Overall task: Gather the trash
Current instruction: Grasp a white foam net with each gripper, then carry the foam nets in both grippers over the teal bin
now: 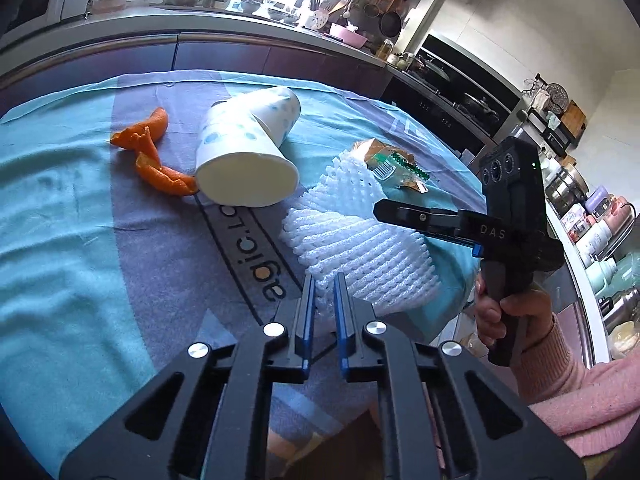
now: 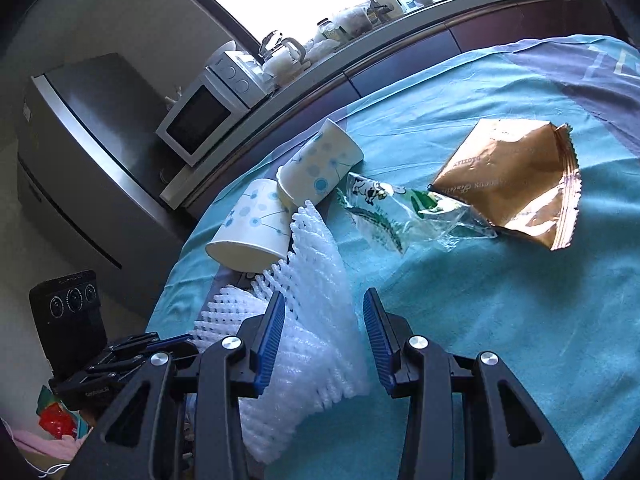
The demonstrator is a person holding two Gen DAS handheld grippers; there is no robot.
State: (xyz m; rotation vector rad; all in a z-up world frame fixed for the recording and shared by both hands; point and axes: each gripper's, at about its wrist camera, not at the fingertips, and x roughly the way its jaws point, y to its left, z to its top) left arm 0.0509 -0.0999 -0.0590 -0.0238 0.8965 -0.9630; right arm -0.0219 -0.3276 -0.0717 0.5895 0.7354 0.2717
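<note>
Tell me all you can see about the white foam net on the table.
The white foam mesh fruit sleeve is soft, springy-looking netting with diamond-shaped holes, crumpled and lying on its side on the teal and grey cloth. The left tool is pinched shut on its near edge. The right tool straddles its other end, jaws apart. One frayed end reaches a dotted white paper cup.

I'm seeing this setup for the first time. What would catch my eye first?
The white foam fruit net lies in the middle of the teal cloth, pinched at its near edge by the left gripper. Behind it lie two dotted paper cups and bright orange peel.
</note>
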